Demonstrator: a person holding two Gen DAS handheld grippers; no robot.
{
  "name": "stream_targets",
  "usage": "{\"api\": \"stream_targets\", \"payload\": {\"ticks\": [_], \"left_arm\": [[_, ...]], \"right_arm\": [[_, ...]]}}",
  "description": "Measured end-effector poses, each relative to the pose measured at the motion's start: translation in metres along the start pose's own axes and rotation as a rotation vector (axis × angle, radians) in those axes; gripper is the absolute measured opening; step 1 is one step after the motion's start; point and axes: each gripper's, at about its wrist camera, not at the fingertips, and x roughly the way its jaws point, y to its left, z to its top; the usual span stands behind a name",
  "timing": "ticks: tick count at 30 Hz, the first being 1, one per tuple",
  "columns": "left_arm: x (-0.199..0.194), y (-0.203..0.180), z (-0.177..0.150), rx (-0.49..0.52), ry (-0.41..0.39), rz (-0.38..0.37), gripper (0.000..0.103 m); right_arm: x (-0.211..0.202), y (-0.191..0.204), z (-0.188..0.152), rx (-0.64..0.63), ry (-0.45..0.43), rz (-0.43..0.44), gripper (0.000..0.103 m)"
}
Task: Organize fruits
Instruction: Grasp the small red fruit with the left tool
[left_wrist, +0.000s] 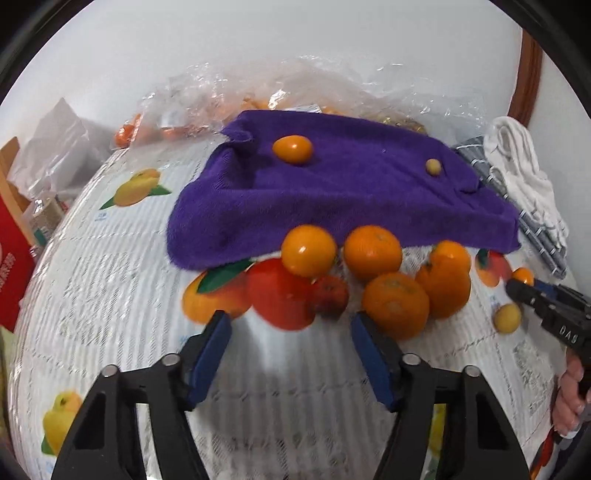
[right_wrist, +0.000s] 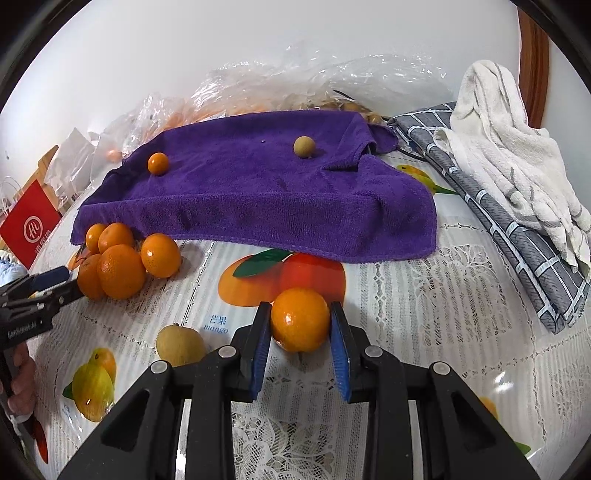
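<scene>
The worktop (right_wrist: 461, 295), covered in a white lace-patterned plastic cloth printed with fruit pictures, is carrying everything. One purple terry towel (right_wrist: 258, 192) is lying spread across its far half, with one crumpled clear plastic bag (right_wrist: 332, 81) of fruit behind it, and one grey checked cloth (right_wrist: 517, 236) with one white rumpled towel (right_wrist: 509, 155) on top is sitting at the right edge.

The left hand-held gripper (left_wrist: 291, 328) is tilting downward over the cloth, its blue-padded jaws standing apart with nothing between them, just short of the heap of fruit. The right hand-held gripper (right_wrist: 300, 328) is also angling downward, and its jaws are pressing on both sides of one glossy round orange tangerine (right_wrist: 300, 319), which is sitting low over the printed mango picture near the middle of the worktop. A hand (left_wrist: 569, 402) is gripping the right tool's handle at the frame edge.

Five orange tangerines (right_wrist: 122, 269) are clustering in a heap at the towel's near left edge. On the towel, one small orange kumquat (right_wrist: 158, 163) and one small tan round fruit (right_wrist: 304, 147) are resting well apart. One more yellowish-tan round fruit (right_wrist: 180, 345) is lying on the cloth just left of the right tool.
</scene>
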Motion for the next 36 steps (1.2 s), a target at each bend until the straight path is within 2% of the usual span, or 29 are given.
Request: {"api": "stream_targets", "payload": {"ticks": [4,9,13,17,21,27,36], "left_arm": [[0.006,-0.004,0.007,0.008,-0.003,-0.011,0.056],[0.008,-0.004,0.010,-0.013,-0.010,-0.064,0.042],[0.009,-0.001,0.010,-0.033,-0.010,-0.119,0.023],[0.008,0.005,0.008,-0.067,-0.017,-0.178,0.023],[-0.001,0.012,0.005,-0.107,-0.068,-0.212,0.023],[-0.010,0.018,0.005,-0.151,-0.138,-0.211,0.023],[-0.015,0.025,0.007,-0.184,-0.180,-0.198,0.023]], "right_arm": [[0.000,0.001,0.000,-0.004,-0.001,-0.006,0.031],[0.000,0.001,0.000,-0.008,-0.001,-0.011,0.031],[0.001,0.003,0.000,-0.020,0.002,-0.034,0.031],[0.001,0.005,0.000,-0.030,0.001,-0.052,0.030],[-0.001,0.004,-0.001,-0.025,-0.010,-0.052,0.030],[-0.009,-0.003,-0.002,0.013,-0.051,-0.014,0.030],[-0.015,-0.007,-0.002,0.034,-0.081,0.014,0.030]]}}
